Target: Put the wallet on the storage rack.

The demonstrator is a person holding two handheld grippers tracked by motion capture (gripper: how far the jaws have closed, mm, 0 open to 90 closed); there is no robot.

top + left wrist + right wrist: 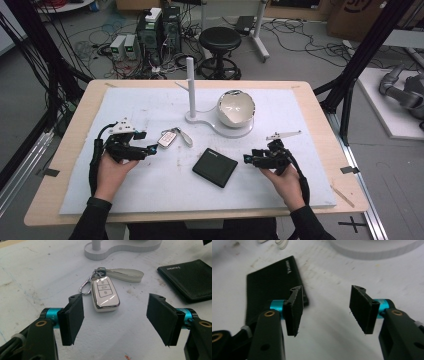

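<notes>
desk [320, 150]: white mat | stand [190, 90] with bowl (the landmark) | wallet [215, 167] in front of stand, untouched | key fob [167, 139] just left-front of stand, untouched | left gripper [151, 149]: jaws spread, fob ahead | right gripper [247, 159]: jaws apart, empty, beside wallet | progress: nothing lifted, grasping left.

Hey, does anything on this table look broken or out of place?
Yes: the white bowl on the stand's base has a jagged, broken-looking rim. The key fob and wallet lie flat and look intact.

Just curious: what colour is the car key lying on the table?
White with a shiny silver rim, clearest in the left gripper view: car key.
</notes>
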